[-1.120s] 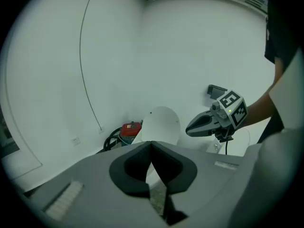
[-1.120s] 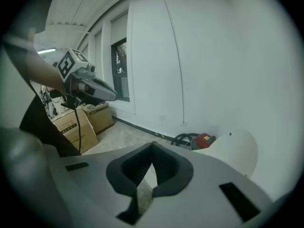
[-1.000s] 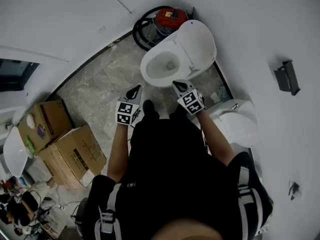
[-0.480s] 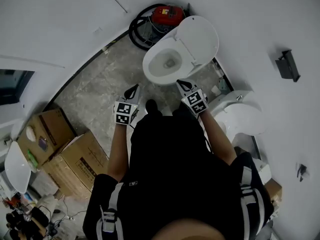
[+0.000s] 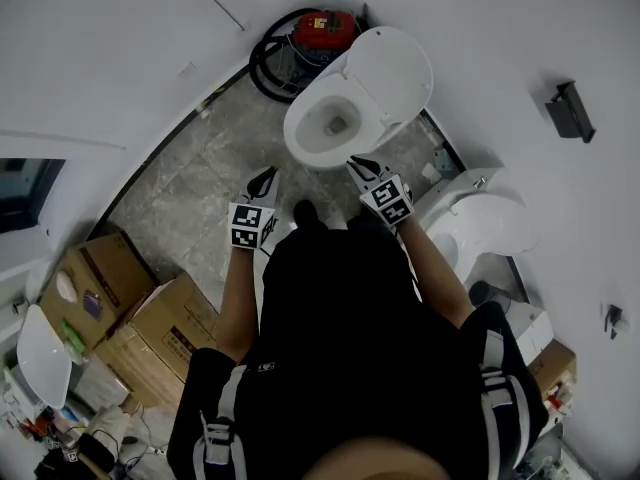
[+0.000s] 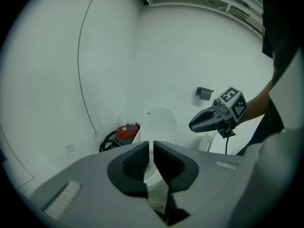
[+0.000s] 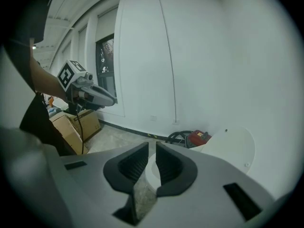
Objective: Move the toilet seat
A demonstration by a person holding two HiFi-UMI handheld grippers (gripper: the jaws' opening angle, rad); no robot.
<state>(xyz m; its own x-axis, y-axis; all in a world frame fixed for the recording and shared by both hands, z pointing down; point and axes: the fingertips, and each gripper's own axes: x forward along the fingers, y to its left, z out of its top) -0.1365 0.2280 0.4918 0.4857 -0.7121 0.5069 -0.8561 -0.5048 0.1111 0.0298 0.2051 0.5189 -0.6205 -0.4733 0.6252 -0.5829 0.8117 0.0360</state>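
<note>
While the person stands over the toilet bowl (image 5: pixel 330 126), both tools hover at its front. The left hand-held gripper (image 5: pixel 267 177) hangs over the grey floor (image 5: pixel 200 178) just left of the bowl. The right hand-held gripper (image 5: pixel 356 164) sits right at the bowl's front rim, though I cannot tell whether it touches. Each one's jaws have just been opening and now stand a narrow slit apart, with nothing between them, only the bowl beyond. The toilet seat (image 5: pixel 388 73) stands raised against the wall behind the bowl, same as 1 second ago; I cannot separate ring from lid. Compared with then, the 2 hand-held grippers sit at much the same spots in the head view. The cardboard boxes (image 5: pixel 150 318) have slid lower in frame, and more of the white fixture (image 5: pixel 480 223) on the right shows. A red machine (image 5: pixel 322 30) with a black hose sits just beside the toilet.
</note>
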